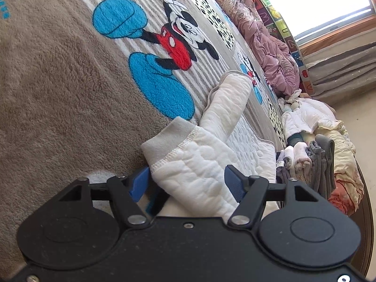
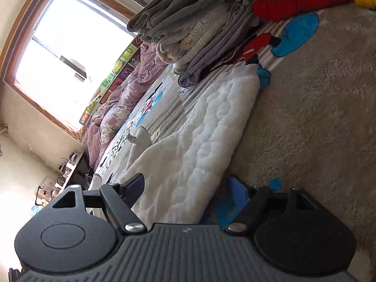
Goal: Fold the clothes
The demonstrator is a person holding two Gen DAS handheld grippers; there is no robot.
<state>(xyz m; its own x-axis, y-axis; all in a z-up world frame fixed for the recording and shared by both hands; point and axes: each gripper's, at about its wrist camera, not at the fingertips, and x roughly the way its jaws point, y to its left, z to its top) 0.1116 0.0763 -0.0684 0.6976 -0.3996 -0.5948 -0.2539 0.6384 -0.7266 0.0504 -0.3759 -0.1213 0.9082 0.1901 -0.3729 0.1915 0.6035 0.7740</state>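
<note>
Beige plush bed blanket (image 1: 58, 89) with a cartoon-mouse print carries the white quilted garment (image 2: 195, 141), spread flat beside a stack of folded grey and cream clothes (image 2: 188, 35). Its grey-cuffed sleeve (image 1: 188, 162) lies between the released jaws of the left gripper (image 1: 188, 183). The right gripper (image 2: 188, 192), jaws also released, straddles the garment's near edge.

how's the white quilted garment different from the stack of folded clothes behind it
The white quilted garment lies spread flat in one low layer; the stack of folded clothes is piled high in many layers. The garment is plain white; the stack is mostly grey with some cream. Both rest on the cartoon-print blanket.
</note>
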